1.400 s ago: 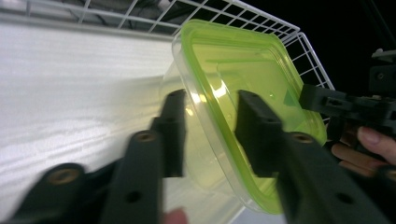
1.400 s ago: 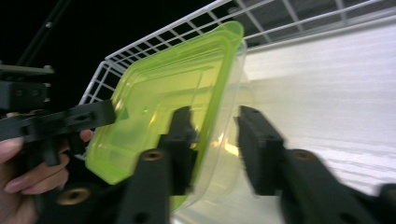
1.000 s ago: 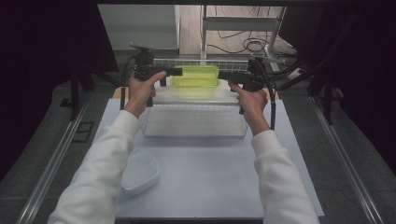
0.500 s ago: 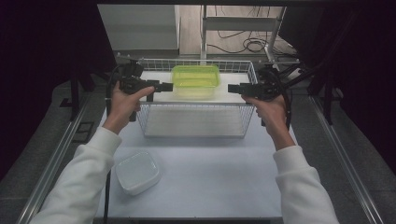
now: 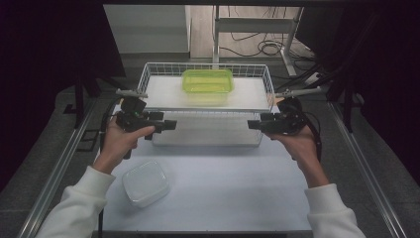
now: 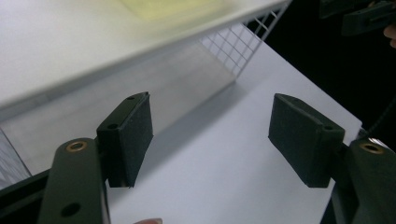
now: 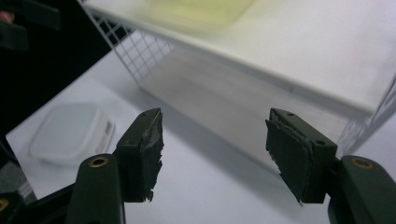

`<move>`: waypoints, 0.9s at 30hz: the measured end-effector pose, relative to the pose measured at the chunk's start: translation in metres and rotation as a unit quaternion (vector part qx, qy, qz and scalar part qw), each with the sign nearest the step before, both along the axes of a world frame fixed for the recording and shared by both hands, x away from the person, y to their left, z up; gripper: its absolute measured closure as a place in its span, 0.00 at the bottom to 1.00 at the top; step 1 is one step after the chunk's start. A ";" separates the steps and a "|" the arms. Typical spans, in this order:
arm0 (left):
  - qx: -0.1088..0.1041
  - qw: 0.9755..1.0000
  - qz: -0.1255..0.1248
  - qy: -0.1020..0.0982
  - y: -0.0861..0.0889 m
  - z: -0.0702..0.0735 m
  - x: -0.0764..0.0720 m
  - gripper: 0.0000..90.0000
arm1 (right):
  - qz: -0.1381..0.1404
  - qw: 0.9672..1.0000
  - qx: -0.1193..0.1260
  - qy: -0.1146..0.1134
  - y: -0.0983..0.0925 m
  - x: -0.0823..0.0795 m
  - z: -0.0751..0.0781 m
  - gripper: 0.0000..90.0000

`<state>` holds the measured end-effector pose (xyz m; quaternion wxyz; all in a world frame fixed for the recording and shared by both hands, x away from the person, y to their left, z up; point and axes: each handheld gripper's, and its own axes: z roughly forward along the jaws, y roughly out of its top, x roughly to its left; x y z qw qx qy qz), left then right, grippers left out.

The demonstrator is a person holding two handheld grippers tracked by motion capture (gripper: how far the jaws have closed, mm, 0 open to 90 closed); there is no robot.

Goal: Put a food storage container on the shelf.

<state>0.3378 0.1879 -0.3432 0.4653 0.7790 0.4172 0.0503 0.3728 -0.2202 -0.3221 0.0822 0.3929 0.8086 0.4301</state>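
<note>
From above, the left hand-held gripper [image 5: 171, 125] and right hand-held gripper [image 5: 251, 124] flank the wire basket [image 5: 148, 74] at the table's [image 5: 223, 193] far edge, jaws apart, empty, having just narrowed and widened respectively; green container [image 5: 207, 81] inside. Left gripper view: empty pads [image 6: 135, 135] over table. Right gripper view: clear lid [image 7: 70, 133] near the front-left corner

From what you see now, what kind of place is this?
Probably a lab recording bench, not a home: a white table between metal rails, dark curtains around it, loose cables on the floor behind.
</note>
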 end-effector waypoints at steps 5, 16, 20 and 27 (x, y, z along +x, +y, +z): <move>0.016 1.000 -0.013 0.007 0.001 -0.021 -0.018 0.33 | 0.009 1.000 -0.010 0.010 -0.009 -0.016 -0.020 0.41; 0.053 0.998 -0.020 0.019 0.002 -0.058 -0.041 0.34 | 0.034 0.998 -0.036 0.043 -0.007 -0.039 -0.058 0.42; 0.048 0.998 -0.023 0.026 0.002 -0.069 -0.044 0.33 | 0.045 0.997 -0.044 0.050 0.002 -0.042 -0.071 0.42; 0.071 0.997 -0.016 0.033 0.001 -0.077 -0.045 0.33 | 0.041 0.996 -0.047 0.063 0.003 -0.041 -0.081 0.42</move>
